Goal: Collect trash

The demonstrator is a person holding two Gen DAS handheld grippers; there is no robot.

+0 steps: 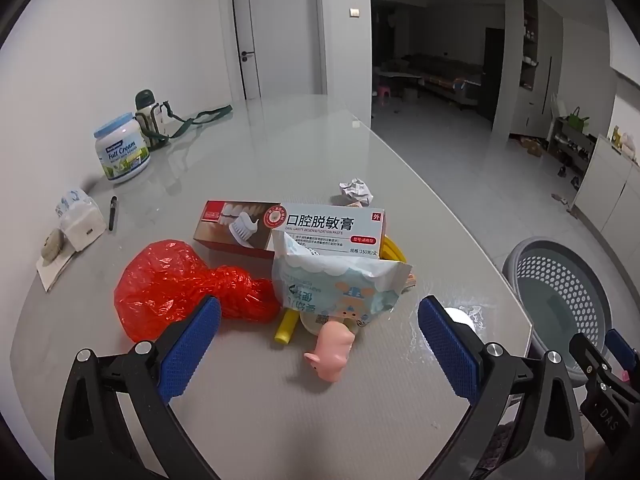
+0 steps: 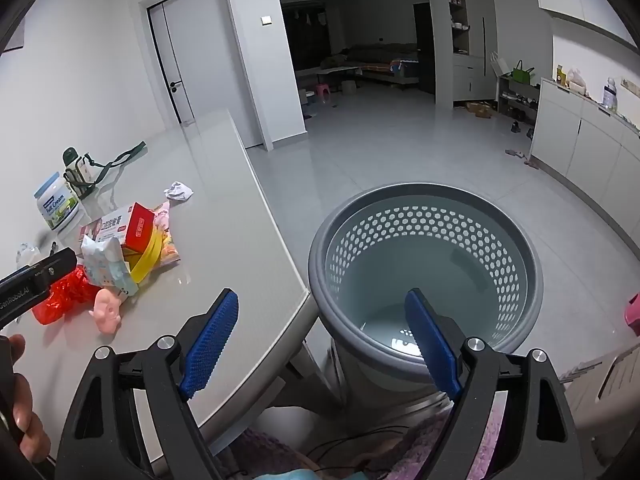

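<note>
A pile of trash lies on the grey table (image 1: 280, 148): a red plastic bag (image 1: 172, 284), a torn wet-wipe pack (image 1: 340, 280), a white toothpaste box (image 1: 334, 226) on a red box (image 1: 232, 226), a yellow tube (image 1: 288, 326), a pink toy pig (image 1: 332, 346) and a crumpled paper ball (image 1: 356, 191). My left gripper (image 1: 320, 344) is open and empty, just short of the pile. My right gripper (image 2: 320, 336) is open and empty, between the table edge and the grey perforated bin (image 2: 428, 276). The pile shows in the right wrist view too (image 2: 132, 240).
A milk powder jar (image 1: 122, 152), a green flask with a strap (image 1: 152, 120), a tissue pack (image 1: 80, 216) and a pen (image 1: 113, 212) stand at the table's far left. The bin (image 1: 560, 296) stands on the floor right of the table's rounded corner.
</note>
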